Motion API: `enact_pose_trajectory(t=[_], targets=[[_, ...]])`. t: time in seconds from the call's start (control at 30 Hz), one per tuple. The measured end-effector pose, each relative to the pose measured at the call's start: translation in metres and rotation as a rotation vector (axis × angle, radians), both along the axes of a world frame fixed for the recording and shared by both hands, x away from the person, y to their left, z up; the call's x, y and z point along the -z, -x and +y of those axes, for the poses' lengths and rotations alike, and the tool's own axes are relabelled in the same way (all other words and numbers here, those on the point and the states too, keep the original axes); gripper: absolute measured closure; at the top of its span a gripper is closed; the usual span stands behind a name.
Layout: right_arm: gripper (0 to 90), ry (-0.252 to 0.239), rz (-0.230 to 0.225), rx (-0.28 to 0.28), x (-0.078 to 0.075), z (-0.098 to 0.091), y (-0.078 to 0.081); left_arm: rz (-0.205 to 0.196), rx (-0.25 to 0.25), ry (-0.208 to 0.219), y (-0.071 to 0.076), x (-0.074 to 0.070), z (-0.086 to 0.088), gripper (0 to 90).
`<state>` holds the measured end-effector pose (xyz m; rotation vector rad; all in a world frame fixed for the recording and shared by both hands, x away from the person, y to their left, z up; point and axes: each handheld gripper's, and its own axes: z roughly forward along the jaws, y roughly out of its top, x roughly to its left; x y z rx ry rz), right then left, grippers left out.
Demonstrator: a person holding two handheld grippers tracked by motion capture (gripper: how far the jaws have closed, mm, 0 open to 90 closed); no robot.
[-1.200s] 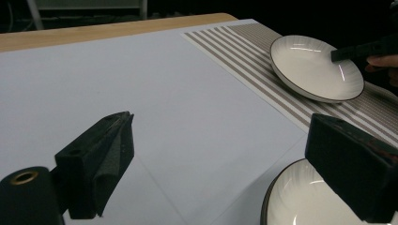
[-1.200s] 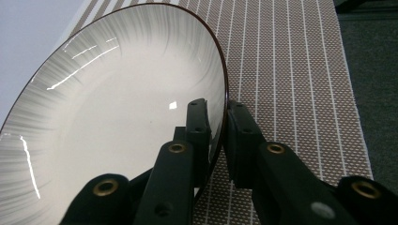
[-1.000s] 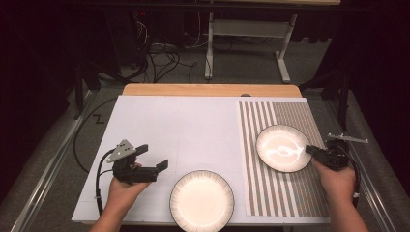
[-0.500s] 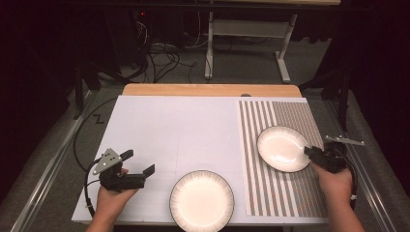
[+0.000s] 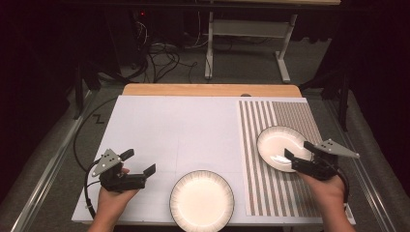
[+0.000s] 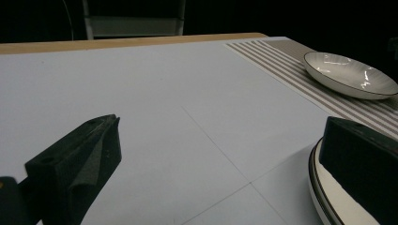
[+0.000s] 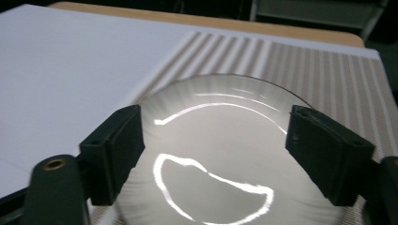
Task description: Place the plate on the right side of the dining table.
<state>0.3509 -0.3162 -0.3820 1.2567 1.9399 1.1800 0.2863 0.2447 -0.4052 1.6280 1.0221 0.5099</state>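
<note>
On the table's [image 5: 183, 125] near left, the left gripper [image 5: 140, 163] waits with jaws apart, empty, just left of the near plate [image 5: 202, 199], untouched at the front edge. Rightward, the bowl [image 5: 280, 147] already sits on the striped mat [image 5: 290, 116]; the right gripper [image 5: 300, 155], its jaws just opened, no longer clasps the rim.
</note>
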Motion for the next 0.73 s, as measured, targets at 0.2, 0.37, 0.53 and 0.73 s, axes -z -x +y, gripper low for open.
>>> enact_pose_trajectory(t=[0.2, 0.37, 0.53, 0.73], targets=[[11.1, -0.031, -0.075, -0.129, -0.006, 0.042, 0.023, -0.011, 0.010, 0.001, 0.004, -0.002, -0.002, 0.0], [0.9, -0.047, -0.111, -0.207, -0.004, 0.068, 0.038, -0.031, 0.005, 0.005, 0.009, -0.004, -0.004, 0.0], [0.8, -0.042, -0.142, -0.251, 0.000, 0.079, 0.048, -0.058, -0.016, 0.016, 0.013, -0.005, -0.003, 0.0], [0.8, -0.038, -0.170, -0.282, 0.002, 0.080, 0.059, -0.077, -0.039, 0.025, 0.014, -0.007, 0.001, 0.0]])
